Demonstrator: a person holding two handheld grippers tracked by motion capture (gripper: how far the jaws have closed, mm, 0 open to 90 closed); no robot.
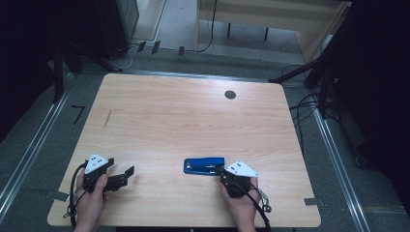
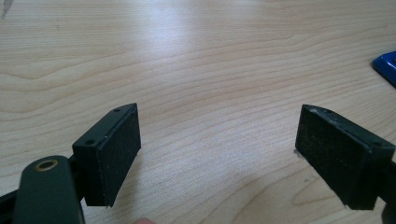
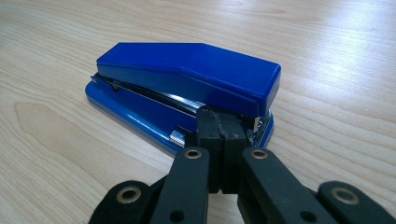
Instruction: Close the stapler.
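Stapler (image 1: 203, 166), blue, lies flat low and right of centre on the wooden table (image 1: 183, 111). Right gripper (image 1: 223, 170) sits just at its near end, jaws pressed together with nothing between. Left gripper (image 1: 126, 173), lower left, rests with jaws wide apart over bare wood

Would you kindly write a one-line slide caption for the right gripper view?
Right gripper, jaws shut, tips at the near end of a blue stapler lying on the wooden table.
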